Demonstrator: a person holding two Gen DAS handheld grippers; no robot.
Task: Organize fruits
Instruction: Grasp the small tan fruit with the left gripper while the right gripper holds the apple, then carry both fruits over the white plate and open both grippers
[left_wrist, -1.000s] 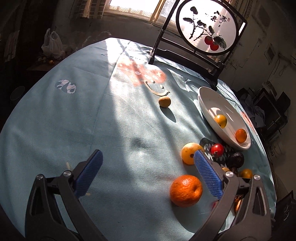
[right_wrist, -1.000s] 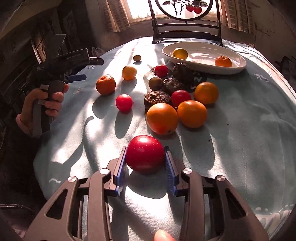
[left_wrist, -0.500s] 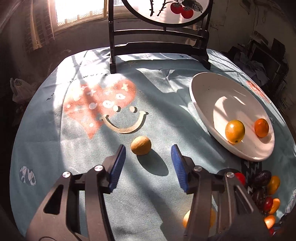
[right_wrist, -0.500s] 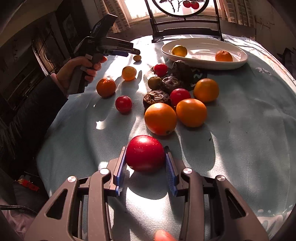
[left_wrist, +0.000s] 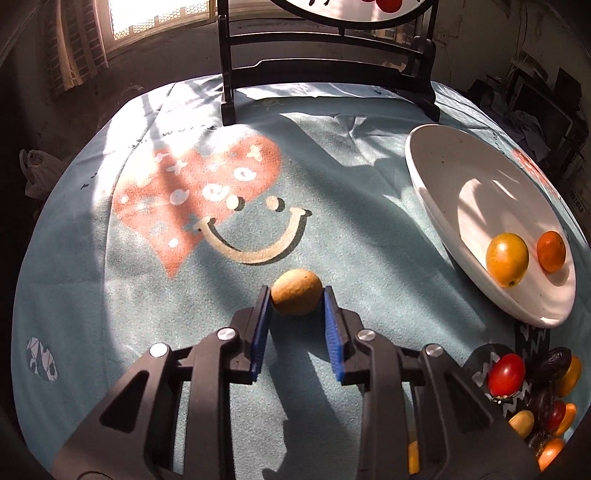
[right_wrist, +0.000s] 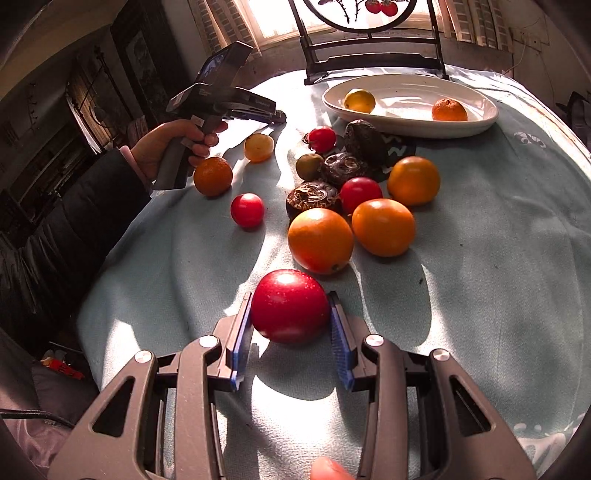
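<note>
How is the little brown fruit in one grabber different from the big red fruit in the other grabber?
The small, dull brown fruit looks rough and matte; the big, round red fruit is shiny and smooth. The brown fruit sits alone near the smiley print, while the red fruit sits just in front of a pile of oranges. The brown one fills a narrow gap between its fingers; the red one needs a wider gap. Both rest on the blue cloth between blue pads.

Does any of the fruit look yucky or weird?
Yes. Two dark wrinkled fruits in the middle of the pile look shrivelled beside the smooth oranges. Whether they are spoiled, I cannot tell. The fruits in the white dish look fine.
</note>
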